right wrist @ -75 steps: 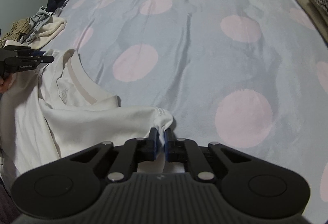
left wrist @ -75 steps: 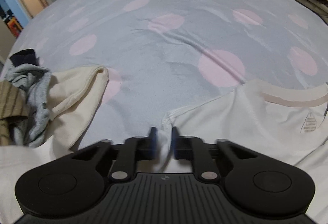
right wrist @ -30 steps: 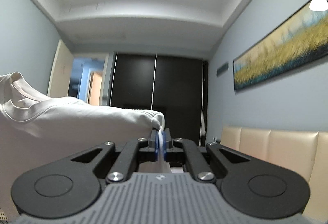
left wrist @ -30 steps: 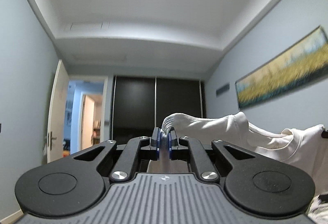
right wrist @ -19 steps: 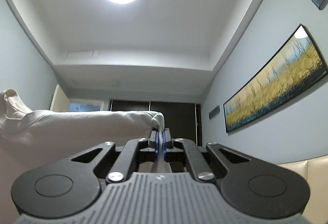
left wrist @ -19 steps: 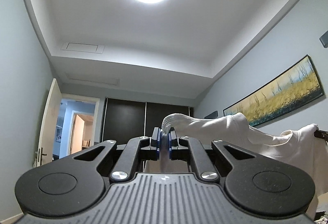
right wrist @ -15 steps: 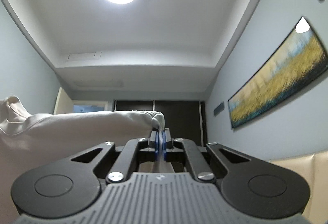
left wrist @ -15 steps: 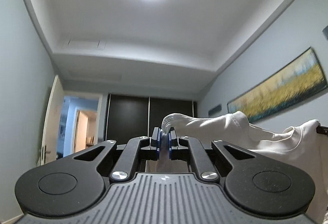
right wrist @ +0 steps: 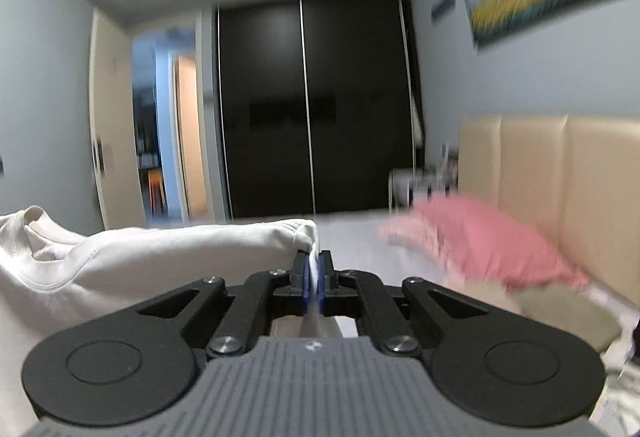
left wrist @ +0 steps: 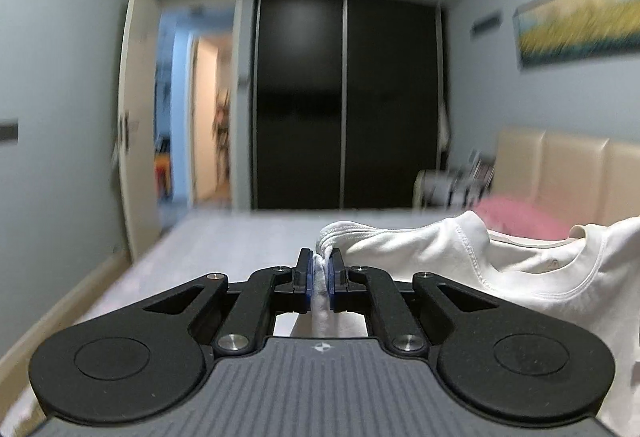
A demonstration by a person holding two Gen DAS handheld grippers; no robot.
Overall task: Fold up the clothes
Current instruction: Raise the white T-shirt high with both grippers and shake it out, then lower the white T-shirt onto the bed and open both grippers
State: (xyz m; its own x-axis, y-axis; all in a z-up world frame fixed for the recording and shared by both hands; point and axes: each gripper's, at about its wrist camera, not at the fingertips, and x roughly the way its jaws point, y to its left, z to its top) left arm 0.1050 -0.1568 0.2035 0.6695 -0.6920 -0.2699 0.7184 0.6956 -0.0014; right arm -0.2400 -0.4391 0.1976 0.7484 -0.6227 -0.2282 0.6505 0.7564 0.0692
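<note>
White T-shirt (left wrist: 460, 257), held off the bed (left wrist: 248, 237) and stretched crosswise between two hand-held grippers, each pinching one sleeve end. Left hand-held gripper (left wrist: 319, 279): jaws clenched on a bunched sleeve cuff, cloth running away to the right toward the neckline (left wrist: 576, 269). Right hand-held gripper (right wrist: 315, 279): jaws clenched on the opposite sleeve, cloth running away to the left, the collar at the left margin of its view. The garment's long axis at this moment therefore lies left to right, shoulder line taut between the grips, neither hand nearer to it than the other; the body presumably hangs below, toward the near side. The move to come, judged as laying the shirt flat for folding, turns on the bed surface lying ahead of and below both grippers. A pink pillow (right wrist: 480, 237) sits far right beside the padded headboard (right wrist: 560, 177). Hidden or unclear: the shirt's hem and lower body, blocked by the gripper housings; the hands themselves; the background, smeared by motion blur; how high the cloth stands above the bed cannot be told.
</note>
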